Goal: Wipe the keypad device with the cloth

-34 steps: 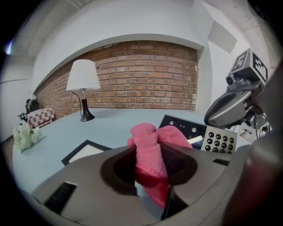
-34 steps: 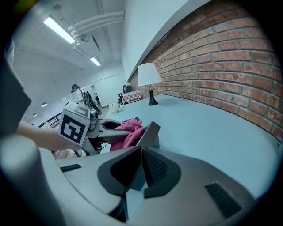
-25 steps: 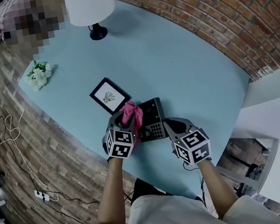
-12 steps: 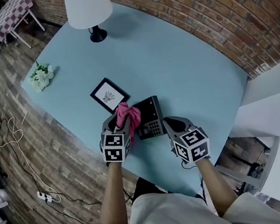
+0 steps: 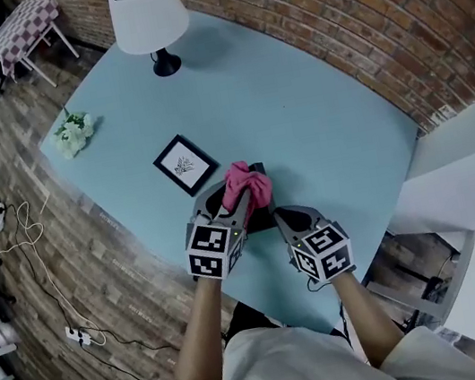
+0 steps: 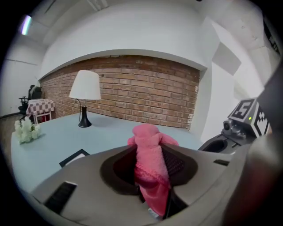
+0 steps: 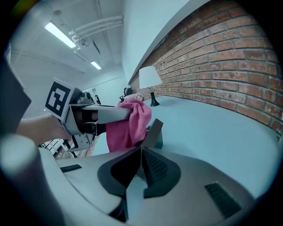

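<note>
The pink cloth [image 5: 247,186] is bunched on top of the dark keypad device [image 5: 264,217], hiding most of it. My left gripper [image 5: 234,201] is shut on the cloth [image 6: 150,161], which sticks up between its jaws and hangs down below them. In the right gripper view the cloth [image 7: 131,122] drapes over the device's raised far end [image 7: 153,131]. My right gripper [image 5: 279,216] sits at the device's near right edge, and its jaws are shut on that thin grey edge [image 7: 134,187]. The left gripper [image 7: 90,115] shows at the left of that view.
A black picture frame [image 5: 183,164] lies just left of the device. A white-shaded lamp [image 5: 149,18] stands at the far end of the light blue table [image 5: 316,116], with white flowers [image 5: 73,134] at its left corner. A brick wall [image 5: 391,30] borders the right side.
The left gripper has carried the cloth to the right and away from me across the device, so the cloth now covers more of it. The right gripper stays at the device's near edge.
</note>
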Demonstrator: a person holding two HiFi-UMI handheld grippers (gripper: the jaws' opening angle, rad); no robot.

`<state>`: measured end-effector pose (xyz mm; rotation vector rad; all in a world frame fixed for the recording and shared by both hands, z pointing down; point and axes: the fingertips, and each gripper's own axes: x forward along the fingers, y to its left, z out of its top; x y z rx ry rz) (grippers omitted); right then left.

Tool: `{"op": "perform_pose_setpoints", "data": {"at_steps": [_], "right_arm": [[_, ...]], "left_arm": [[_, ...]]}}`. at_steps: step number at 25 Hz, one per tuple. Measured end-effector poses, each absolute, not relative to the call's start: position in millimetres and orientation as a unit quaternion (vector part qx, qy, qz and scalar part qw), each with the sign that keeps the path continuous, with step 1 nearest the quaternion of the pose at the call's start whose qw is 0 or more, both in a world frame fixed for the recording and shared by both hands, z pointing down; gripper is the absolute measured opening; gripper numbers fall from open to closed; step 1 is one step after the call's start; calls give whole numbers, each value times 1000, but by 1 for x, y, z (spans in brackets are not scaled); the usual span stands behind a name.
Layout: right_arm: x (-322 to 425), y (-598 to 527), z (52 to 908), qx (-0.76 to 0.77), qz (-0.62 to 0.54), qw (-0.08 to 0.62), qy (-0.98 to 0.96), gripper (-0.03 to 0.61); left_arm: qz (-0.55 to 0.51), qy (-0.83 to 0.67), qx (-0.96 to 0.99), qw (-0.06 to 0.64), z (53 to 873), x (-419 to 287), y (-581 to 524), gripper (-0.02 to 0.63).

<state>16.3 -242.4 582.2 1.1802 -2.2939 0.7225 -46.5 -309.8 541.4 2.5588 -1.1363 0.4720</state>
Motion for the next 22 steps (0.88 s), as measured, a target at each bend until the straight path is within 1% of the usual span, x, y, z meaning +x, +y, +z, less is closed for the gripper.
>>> {"op": "perform_pose_setpoints", "data": {"at_steps": [4, 7, 12, 15, 22], "right_arm": [[16, -243, 584, 430, 261, 222, -835, 5], [15, -243, 587, 425, 258, 227, -838, 8], [16, -245, 591, 429, 271, 212, -835, 11], [16, -247, 592, 428, 273, 210, -836, 11], [17, -247, 591, 429, 273, 208, -836, 11]], "left_arm": [[210, -391, 886, 131, 557, -34, -309, 163], [228, -386, 885, 122, 566, -30, -306, 163], [250, -374, 888, 92, 577, -28, -303, 170], [249, -370, 890, 98, 582, -30, -303, 172], [247, -382, 880, 137, 602, -47, -301, 172]]}}
